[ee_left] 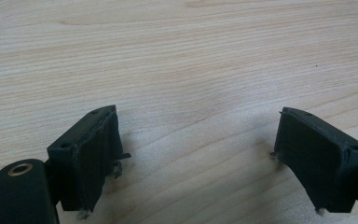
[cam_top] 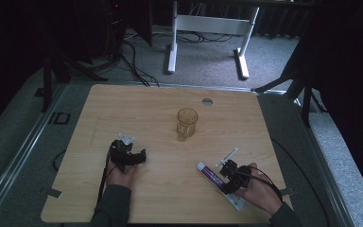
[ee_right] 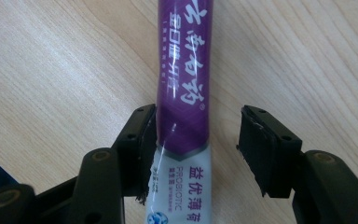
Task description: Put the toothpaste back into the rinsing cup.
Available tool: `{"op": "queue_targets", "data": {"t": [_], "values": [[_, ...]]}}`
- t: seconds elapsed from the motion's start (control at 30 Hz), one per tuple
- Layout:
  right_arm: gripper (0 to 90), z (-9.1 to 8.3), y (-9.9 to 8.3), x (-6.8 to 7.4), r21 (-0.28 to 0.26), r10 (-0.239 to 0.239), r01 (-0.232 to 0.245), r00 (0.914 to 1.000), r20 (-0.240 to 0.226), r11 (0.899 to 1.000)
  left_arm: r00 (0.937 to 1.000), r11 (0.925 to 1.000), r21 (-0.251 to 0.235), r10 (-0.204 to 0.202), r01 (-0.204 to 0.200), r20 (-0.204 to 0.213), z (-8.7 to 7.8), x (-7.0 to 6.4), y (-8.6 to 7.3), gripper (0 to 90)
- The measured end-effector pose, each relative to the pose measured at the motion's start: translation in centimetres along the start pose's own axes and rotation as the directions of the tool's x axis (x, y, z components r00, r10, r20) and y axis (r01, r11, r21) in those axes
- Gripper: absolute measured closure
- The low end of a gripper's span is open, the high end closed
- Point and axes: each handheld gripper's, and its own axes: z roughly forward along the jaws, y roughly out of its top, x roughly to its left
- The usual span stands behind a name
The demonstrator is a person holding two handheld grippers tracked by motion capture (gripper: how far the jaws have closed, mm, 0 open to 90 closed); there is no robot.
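A purple and white toothpaste tube [ee_right: 182, 93] lies flat on the wooden table [cam_top: 160, 109]; in the high view the tube [cam_top: 209, 172] is at the front right. My right gripper [ee_right: 196, 149] straddles it with jaws open: the left jaw touches the tube's side, the right jaw stands apart from it. The same gripper [cam_top: 229, 172] is held in a hand at the front right. My left gripper [ee_left: 196, 154] is open over bare wood, nothing between its jaws; it [cam_top: 127, 155] sits at the front left. An amber glass mug [cam_top: 187, 123] stands upright mid-table.
A small round grommet [cam_top: 207, 101] is set in the table near its far edge. Beyond the table are a white desk frame [cam_top: 208, 28] and cables on grey carpet. Dark stands flank both far corners.
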Motion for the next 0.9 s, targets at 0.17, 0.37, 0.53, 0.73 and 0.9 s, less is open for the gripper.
{"op": "queue_targets", "data": {"t": [0.17, 0.37, 0.53, 0.73, 0.9], "values": [[46.2, 0.4, 0.2, 0.1, 0.011, 0.0, 0.0, 1.0, -0.005, 1.0, 1.0, 1.0, -0.001, -0.001, 0.001, 0.0, 0.0, 0.0, 0.0, 14.0], [46.3, 1.0, 0.2, 0.1, 0.027, -0.002, 0.002, 0.9999, -0.011, 1.0, 1.0, 1.0, 0.0, 0.0, 0.0, 0.0, 0.0, 0.0, 0.0, 14.0], [46.3, 1.5, 0.3, 0.1, 0.041, -0.002, 0.003, 0.9999, -0.016, 0.999, 1.0, 1.0, 0.0, 0.0, 0.0, 0.0, 0.0, 0.0, 0.0, 14.0], [48.0, 2.0, 0.4, 0.2, 0.051, -0.008, 0.01, 0.9997, -0.021, 0.999, 1.0, 1.0, 0.0, 0.0, 0.0, 0.0, 0.0, 0.0, 0.0, 14.0], [51.5, 2.2, 0.7, 0.3, 0.067, -0.018, 0.02, 0.9996, -0.021, 0.998, 1.0, 1.0, 0.0, 0.0, 0.0, 0.0, 0.0, 0.0, 0.0, 14.0]]}}
